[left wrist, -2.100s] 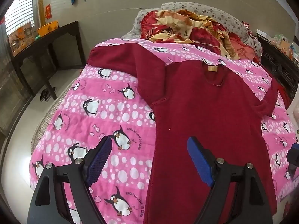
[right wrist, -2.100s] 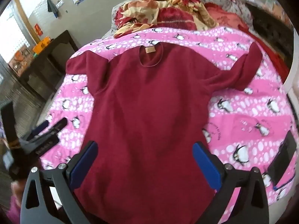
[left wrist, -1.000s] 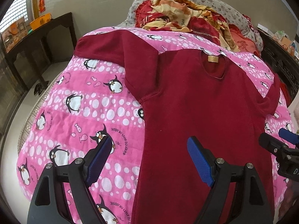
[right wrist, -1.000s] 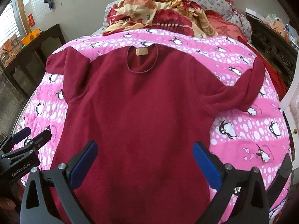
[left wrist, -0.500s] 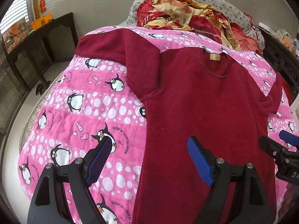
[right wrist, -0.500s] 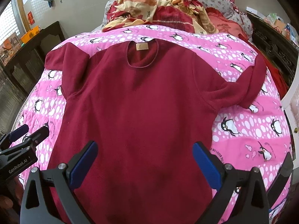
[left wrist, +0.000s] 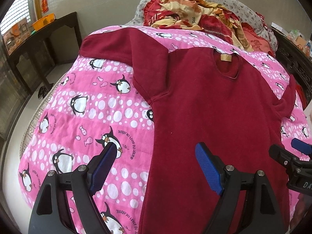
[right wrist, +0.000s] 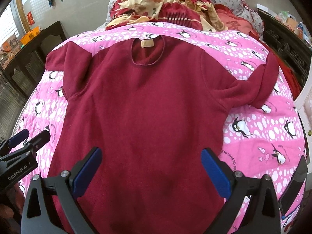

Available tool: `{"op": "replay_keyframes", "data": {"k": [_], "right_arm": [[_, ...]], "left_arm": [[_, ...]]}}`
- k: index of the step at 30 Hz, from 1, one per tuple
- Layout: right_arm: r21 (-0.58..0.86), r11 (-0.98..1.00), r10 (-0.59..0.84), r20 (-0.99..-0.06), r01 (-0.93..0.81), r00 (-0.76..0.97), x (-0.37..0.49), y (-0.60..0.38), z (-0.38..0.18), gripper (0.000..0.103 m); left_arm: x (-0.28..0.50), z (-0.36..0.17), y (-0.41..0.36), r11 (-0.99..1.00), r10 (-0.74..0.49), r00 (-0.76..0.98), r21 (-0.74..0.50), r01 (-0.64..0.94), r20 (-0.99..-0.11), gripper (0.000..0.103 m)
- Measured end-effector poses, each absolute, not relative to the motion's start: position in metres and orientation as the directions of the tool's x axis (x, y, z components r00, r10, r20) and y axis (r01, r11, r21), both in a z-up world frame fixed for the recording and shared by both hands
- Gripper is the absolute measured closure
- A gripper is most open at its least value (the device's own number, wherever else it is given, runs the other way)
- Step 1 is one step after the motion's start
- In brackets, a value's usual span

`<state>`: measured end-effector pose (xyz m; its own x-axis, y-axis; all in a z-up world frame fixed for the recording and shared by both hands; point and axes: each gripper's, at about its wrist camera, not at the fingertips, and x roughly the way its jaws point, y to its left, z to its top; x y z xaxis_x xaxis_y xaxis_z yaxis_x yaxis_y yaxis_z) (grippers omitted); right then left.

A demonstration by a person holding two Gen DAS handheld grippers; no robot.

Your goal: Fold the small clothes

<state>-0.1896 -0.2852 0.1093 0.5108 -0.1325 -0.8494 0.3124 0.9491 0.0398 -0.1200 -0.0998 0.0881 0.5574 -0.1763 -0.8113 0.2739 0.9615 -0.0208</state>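
Dark red fleece pullover point(right wrist: 148, 105) lay flat, unfolded, on pink penguin quilt point(left wrist: 81, 117). Left gripper point(left wrist: 156, 167), right gripper point(right wrist: 150, 167) advanced slightly since 2.1 s ago; jaws wide, empty. Fold not begun.

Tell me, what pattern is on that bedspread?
Pink quilt with white dots and penguins, clearest in the left wrist view.

Soft daylight, apparently from the window point(left wrist: 17, 9); sharp focus, strong fisheye bending.
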Motion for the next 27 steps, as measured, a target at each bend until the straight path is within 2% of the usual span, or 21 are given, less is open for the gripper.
{"op": "replay_keyframes", "data": {"k": [27], "right_arm": [[0.042,0.952,-0.121,-0.860,0.304,0.496,-0.187,-0.281,0.098,0.000]], "left_arm": [[-0.122,0.084,-0.101,0.961,-0.173,0.547,-0.017,0.278,-0.819,0.037]]}}
